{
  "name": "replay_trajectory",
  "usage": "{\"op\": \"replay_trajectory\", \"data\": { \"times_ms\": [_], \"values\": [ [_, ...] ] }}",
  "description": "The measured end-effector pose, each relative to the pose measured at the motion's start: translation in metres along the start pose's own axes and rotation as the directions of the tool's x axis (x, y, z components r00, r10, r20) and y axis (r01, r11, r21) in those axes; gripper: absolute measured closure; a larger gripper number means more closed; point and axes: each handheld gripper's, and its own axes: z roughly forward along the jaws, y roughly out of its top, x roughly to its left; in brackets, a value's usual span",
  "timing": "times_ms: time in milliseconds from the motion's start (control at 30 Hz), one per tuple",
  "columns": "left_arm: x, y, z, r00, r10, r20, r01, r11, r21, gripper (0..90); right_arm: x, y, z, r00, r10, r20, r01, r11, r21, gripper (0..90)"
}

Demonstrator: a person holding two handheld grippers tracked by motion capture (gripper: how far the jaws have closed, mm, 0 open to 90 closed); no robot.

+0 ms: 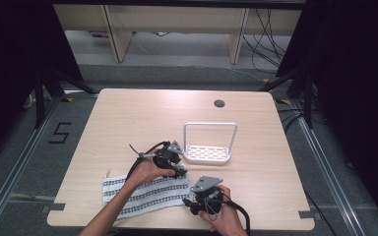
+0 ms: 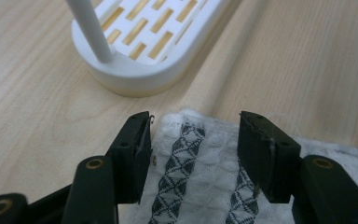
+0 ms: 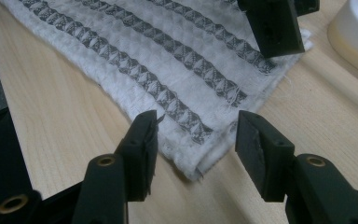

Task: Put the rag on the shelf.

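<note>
both grippers gape wide, holding nothing: left gripper (image 2: 193,135) straddles the striped cloth (image 1: 145,194) edge, right gripper (image 3: 196,135) its corner; white rack (image 1: 209,147) at 1 o'clock.

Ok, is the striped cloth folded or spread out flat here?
Flat on the table; folded or single, cannot tell. The striped cloth shows no bunching, and both tongs, left and right, stand open at its corners.

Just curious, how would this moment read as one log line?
left gripper: open over towel edge | right gripper: open at towel corner | rack: beside
</note>
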Motion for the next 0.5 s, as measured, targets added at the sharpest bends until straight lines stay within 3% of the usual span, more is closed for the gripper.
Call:
{"op": "replay_trajectory", "data": {
  "times_ms": [233,267,500],
  "values": [
    [-0.0021,-0.0004,-0.0003,0.9997,0.023,-0.001,-0.023,0.9997,0.001,56.1,-0.0040,-0.0016,0.0058,0.9999,0.008,0.009,-0.009,0.999,0.031,53.7],
    [-0.0026,-0.0003,-0.0005,0.9996,0.027,0.004,-0.027,0.9996,0.003,59.3,-0.0046,-0.0018,0.0077,0.9998,-0.005,0.018,0.005,1.000,0.010,55.4],
    [-0.0036,-0.0008,-0.0011,0.9995,0.013,0.029,-0.013,0.9999,0.001,78.3,-0.0059,0.0004,0.0068,0.9999,0.013,0.007,-0.013,1.000,0.025,72.7]
  ]
}}
